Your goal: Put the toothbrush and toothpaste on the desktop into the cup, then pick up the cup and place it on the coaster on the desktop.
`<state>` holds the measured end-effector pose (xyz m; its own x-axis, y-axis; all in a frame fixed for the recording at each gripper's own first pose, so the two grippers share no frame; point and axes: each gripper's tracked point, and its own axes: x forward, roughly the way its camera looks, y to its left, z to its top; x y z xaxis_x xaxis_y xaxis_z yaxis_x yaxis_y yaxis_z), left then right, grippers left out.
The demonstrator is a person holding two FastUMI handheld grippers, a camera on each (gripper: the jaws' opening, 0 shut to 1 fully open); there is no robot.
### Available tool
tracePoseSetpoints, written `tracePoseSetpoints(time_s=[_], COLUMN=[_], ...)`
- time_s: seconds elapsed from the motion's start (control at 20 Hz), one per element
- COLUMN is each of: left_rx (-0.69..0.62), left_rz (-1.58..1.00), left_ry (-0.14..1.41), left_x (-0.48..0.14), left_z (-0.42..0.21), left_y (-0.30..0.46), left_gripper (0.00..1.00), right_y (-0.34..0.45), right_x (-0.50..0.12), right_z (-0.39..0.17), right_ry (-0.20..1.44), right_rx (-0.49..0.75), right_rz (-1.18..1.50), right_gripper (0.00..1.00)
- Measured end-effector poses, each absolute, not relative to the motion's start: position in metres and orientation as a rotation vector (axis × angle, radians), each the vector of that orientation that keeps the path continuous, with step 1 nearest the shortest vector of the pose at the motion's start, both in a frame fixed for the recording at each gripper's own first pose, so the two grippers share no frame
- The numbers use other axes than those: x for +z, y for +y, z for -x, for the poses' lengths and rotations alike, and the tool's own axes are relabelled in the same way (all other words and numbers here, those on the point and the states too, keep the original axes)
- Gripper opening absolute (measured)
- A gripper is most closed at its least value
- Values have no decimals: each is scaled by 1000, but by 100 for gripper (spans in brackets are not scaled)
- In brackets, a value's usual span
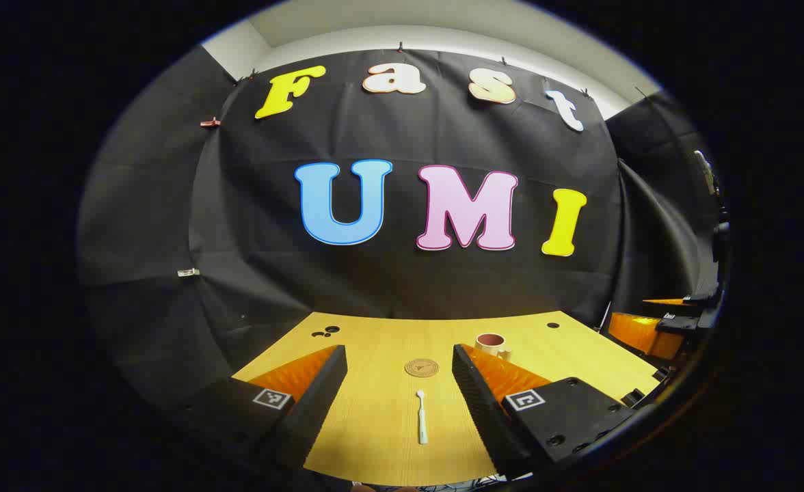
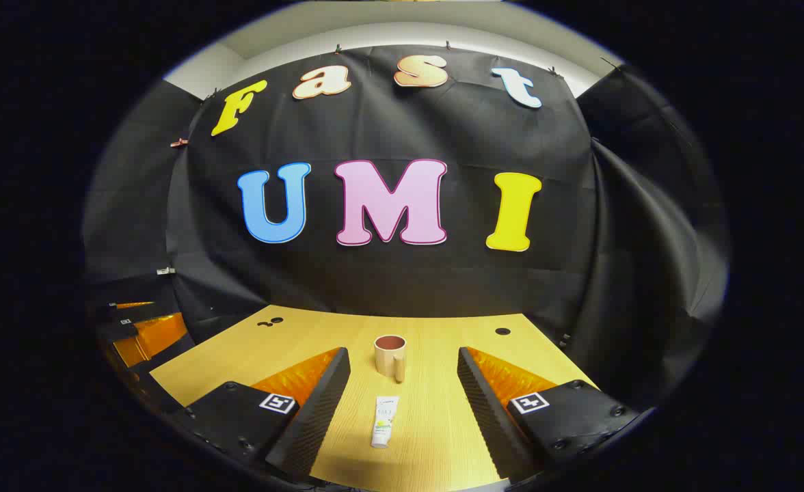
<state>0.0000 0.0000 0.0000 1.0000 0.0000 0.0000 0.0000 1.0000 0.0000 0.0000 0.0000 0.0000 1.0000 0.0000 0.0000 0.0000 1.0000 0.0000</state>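
- your left gripper [image 1: 398, 379] hangs above the near edge of the desktop [image 1: 374, 417] with its jaws spread wide and nothing between them; the toothbrush [image 1: 421, 417] lies flat below the gap, lengthwise toward the far edge.
- your right gripper [image 2: 402, 383] is likewise wide open and empty; the toothpaste [image 2: 383, 422] lies flat near the near edge, in line with its gap, and the cup [image 2: 390, 356] stands upright just beyond it, toward the middle of the desktop.
- the coaster [image 1: 421, 367] sits beyond the brush head, with the cup off to its right in the left gripper view, apart from it.
- risk: the toothbrush is thin and lies flush on the wood, so your fingertips may scrape the desktop or skid the brush away before they close on it.
- risk: the tube looks soft and slick; pinch it off-centre and it may swivel or slip out over the cup.
- risk: the cup looks light; catch its rim with a long item and it could tip or slide.
- risk: both things lie close to the near edge, so a push toward you could send them off it.
- room: the desktop is open around each thing, and the far edge and side edges are well apart from them; the two grippers work side by side, so mind them crowding over the cup.
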Motion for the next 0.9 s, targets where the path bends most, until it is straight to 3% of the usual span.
tracePoseSetpoints(time_s=[0.9], left_rx=[-34], left_rz=[-25], left_ry=[46], left_x=[-12], left_z=[-33], left_y=[-11], left_gripper=[98], right_y=[14], right_x=[-28], right_z=[-33], right_ry=[100], right_rx=[62], right_rz=[9], right_gripper=[97])
